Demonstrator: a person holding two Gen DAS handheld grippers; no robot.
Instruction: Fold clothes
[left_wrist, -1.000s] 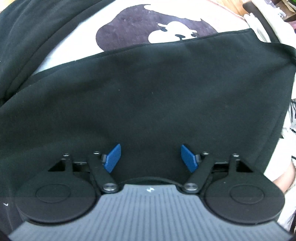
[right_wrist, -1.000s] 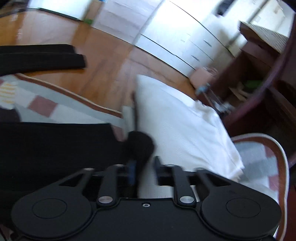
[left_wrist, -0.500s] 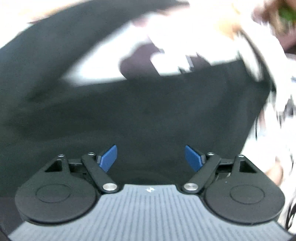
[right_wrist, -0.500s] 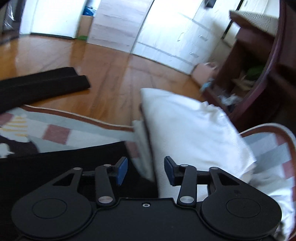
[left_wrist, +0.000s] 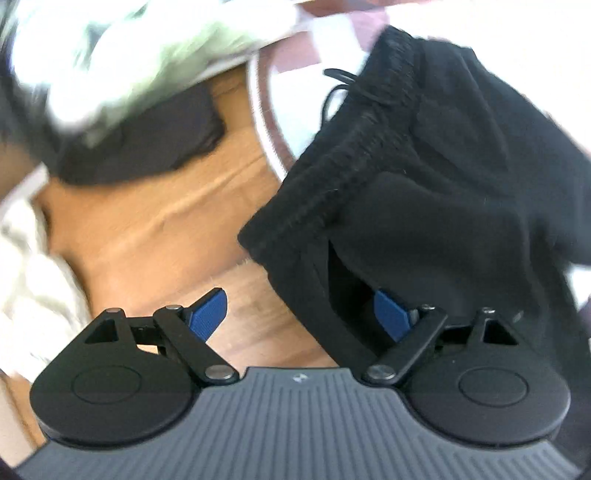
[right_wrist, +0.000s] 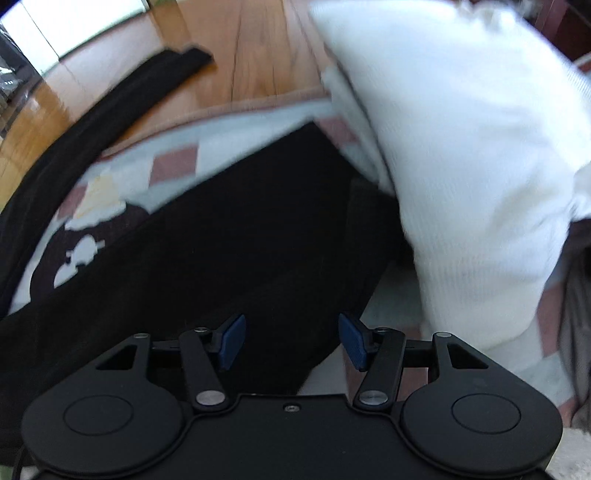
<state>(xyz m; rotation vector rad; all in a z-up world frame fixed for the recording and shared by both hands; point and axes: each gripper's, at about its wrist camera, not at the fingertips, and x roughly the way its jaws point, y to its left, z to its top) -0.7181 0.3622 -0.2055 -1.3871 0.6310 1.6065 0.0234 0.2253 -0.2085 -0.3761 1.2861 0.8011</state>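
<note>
**Both claws loose over the black trousers**

Wood floor shows under both views, with a patterned rug laid on it and a white pillow at the rug's far right. Black trousers lie on the rug; in the left view their ribbed waistband and drawstring reach the rug's edge, spilling toward bare floor.

Left claw stands wide, one blue pad over floor, the other inside a dark fold of cloth, pressing on nothing. Right claw is opening, its pads clear of the trousers spread below; it holds nothing.

Judging by this, the next step is a fresh grip. It would go best with each claw taking one corner through all layers, the left at the waistband end, so the fold lifts evenly and the drawstring stays tucked.

In the right view the trousers' long axis runs diagonally, from near left to far right, the far corner beside the pillow. Blur hides finer detail.
</note>
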